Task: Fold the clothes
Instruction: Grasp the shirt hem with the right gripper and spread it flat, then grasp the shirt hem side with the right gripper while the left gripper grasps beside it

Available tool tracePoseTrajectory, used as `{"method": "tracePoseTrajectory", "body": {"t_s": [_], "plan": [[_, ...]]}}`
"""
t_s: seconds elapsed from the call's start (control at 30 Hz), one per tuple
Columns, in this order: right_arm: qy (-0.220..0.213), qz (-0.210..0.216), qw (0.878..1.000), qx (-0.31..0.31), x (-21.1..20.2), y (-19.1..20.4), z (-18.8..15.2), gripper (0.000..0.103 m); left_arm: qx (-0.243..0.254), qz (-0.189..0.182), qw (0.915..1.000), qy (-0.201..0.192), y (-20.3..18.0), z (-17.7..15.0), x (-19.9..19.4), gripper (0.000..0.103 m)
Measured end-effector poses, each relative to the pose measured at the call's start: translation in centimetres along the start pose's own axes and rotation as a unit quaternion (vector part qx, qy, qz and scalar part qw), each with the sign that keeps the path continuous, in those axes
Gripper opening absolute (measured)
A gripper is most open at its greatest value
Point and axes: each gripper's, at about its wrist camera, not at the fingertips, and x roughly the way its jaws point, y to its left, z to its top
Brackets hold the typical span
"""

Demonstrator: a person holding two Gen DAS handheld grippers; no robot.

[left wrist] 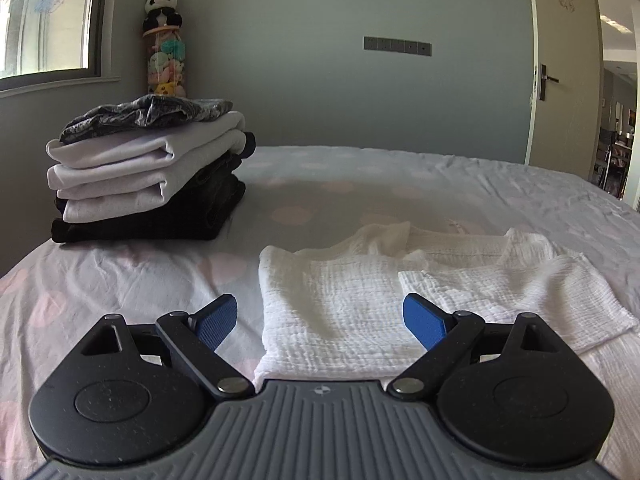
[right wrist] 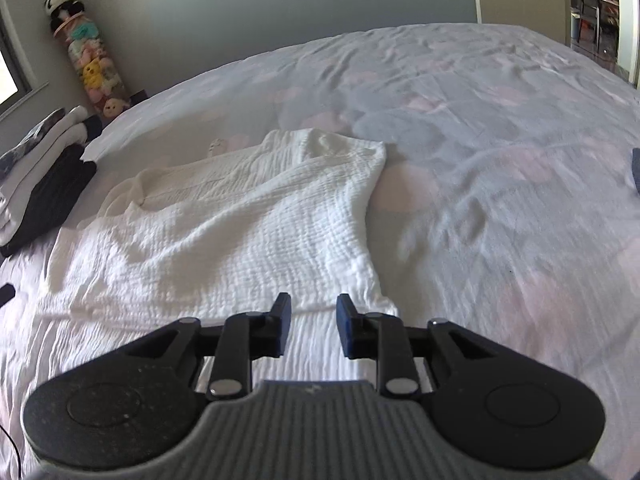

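Observation:
A white crinkled garment (left wrist: 360, 292) lies partly folded on the bed, with its sides turned in over the middle. My left gripper (left wrist: 320, 320) is wide open and empty, just above the garment's near left edge. In the right wrist view the same garment (right wrist: 248, 224) spreads ahead and to the left. My right gripper (right wrist: 313, 316) is open with a narrow gap and holds nothing, low over the garment's near right part.
A stack of folded clothes (left wrist: 152, 172) in black, white and grey stands at the back left of the bed and also shows in the right wrist view (right wrist: 44, 172). The bed sheet (right wrist: 500, 168) is pale with pink dots. A tube of plush toys (left wrist: 166, 52) stands in the corner. A door (left wrist: 560, 64) is open at the right.

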Motion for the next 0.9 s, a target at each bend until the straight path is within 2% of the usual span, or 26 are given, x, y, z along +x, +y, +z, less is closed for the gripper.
{"method": "tracePoseTrajectory", "body": {"t_s": [0.13,0.23,0.43,0.53,0.63,0.77,0.9], "plan": [[0.027,0.022,0.999,-0.025,-3.4,1.4,-1.9,0.037,0.041,-0.022,0.9989,-0.003,-1.4,0.4,-2.5,0.103],[0.048,0.041,0.997,-0.05,-5.8,2.4,-3.0,0.05,0.074,-0.038,0.9965,0.003,-2.4,0.7,-4.7,0.103],[0.091,0.061,0.981,-0.161,-9.5,4.5,-5.0,0.056,0.142,-0.101,0.9841,0.034,-2.7,0.8,-8.3,0.103],[0.135,0.073,0.964,-0.216,-10.4,5.1,-6.0,0.056,0.171,-0.125,0.976,0.052,-2.3,0.5,-10.2,0.103],[0.185,0.082,0.939,-0.279,-10.6,5.8,-7.4,0.056,0.204,-0.143,0.9651,0.081,-2.2,0.2,-11.5,0.103],[0.236,0.09,0.902,-0.349,-10.6,6.2,-8.8,0.056,0.268,-0.175,0.9394,0.123,-3.2,-0.4,-13.6,0.103],[0.283,0.096,0.875,-0.381,-9.7,5.8,-9.7,0.056,0.303,-0.198,0.9181,0.162,-3.8,-1.0,-15.1,0.103]]}}
